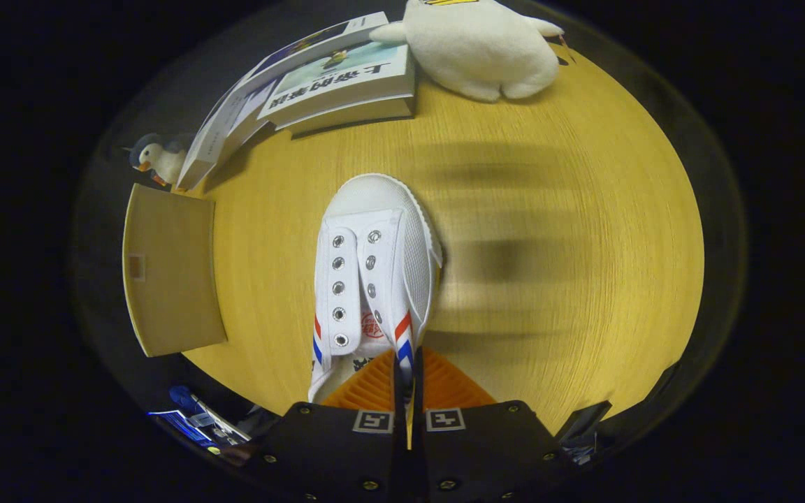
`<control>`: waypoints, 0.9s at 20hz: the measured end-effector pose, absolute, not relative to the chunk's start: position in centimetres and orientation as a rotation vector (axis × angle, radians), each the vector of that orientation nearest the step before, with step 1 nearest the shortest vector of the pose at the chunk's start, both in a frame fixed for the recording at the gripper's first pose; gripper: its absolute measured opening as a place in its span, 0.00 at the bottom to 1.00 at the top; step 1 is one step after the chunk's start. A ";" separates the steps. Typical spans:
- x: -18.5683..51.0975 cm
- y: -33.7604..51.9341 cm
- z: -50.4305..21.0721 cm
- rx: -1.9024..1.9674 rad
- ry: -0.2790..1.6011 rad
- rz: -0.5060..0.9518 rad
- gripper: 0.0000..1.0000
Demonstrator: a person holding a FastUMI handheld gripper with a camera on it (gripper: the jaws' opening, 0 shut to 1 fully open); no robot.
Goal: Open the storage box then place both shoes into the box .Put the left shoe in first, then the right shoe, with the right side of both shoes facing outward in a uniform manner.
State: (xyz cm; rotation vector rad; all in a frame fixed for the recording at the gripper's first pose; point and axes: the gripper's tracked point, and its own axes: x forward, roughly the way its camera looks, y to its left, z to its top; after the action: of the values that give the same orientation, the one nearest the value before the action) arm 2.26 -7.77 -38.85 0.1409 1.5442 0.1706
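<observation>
Now the gripper [408,391] pinches the side of a white shoe [373,272] with silver holes and red-and-blue stripes, hanging above the wooden table [549,209].

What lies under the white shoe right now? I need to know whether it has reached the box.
The hand-held gripper pinches the white shoe's collar. Bare wooden tabletop shows around the shoe; no box is beneath it. The patch directly under its sole is hidden.
</observation>
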 end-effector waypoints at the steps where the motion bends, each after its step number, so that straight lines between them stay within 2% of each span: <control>1: 2.2 -7.1 -38.1 0.136 1.542 0.189 0.03; 18: 4.5 5.9 -25.4 -0.008 1.434 0.415 0.03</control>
State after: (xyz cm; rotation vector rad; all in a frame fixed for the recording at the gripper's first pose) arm 4.52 5.87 -25.44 -0.0080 1.4343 0.4152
